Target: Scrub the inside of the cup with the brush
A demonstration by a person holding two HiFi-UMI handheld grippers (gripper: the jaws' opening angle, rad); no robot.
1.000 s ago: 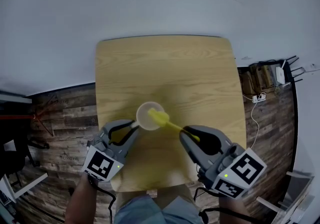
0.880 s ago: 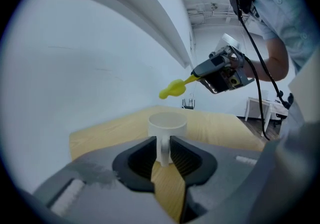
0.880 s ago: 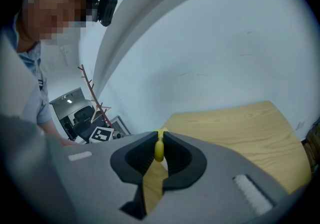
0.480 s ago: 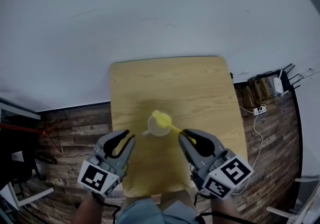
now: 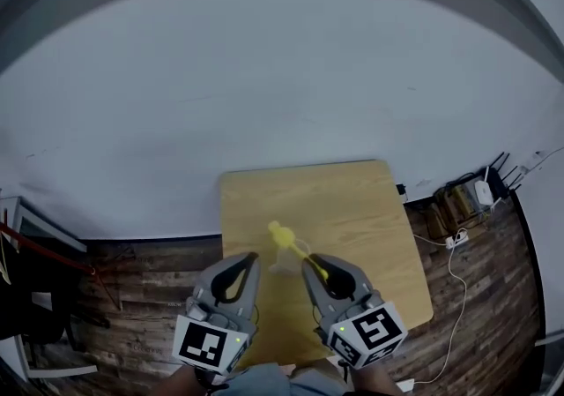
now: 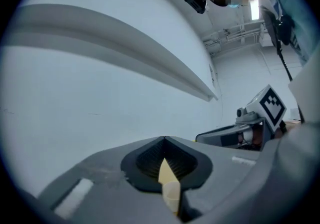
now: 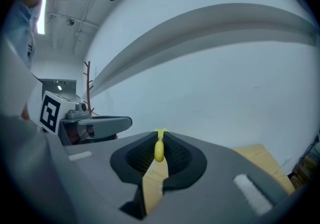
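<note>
The yellow brush (image 5: 284, 235) sticks out over the wooden table (image 5: 370, 227), and my right gripper (image 5: 312, 264) is shut on its handle (image 7: 159, 150). The pale cup (image 5: 280, 265) shows only faintly on the table, below the brush head and between the two grippers. My left gripper (image 5: 252, 260) hangs beside it with its jaws shut and nothing between them. In the left gripper view the left gripper (image 6: 164, 142) has its tips together, and the right gripper (image 6: 235, 135) shows beyond. Only a pale sliver shows through the gap behind the tips.
A white wall fills most of the head view above the table. On the dark wood floor at the right lie a power strip and cables (image 5: 463, 209). A dark stand (image 5: 44, 249) is at the left. The left gripper (image 7: 95, 124) shows in the right gripper view.
The left gripper has let go of the cup, drawn back and shut. The head view has tilted up toward the wall, and both grippers with the brush now sit at the table's near edge.
</note>
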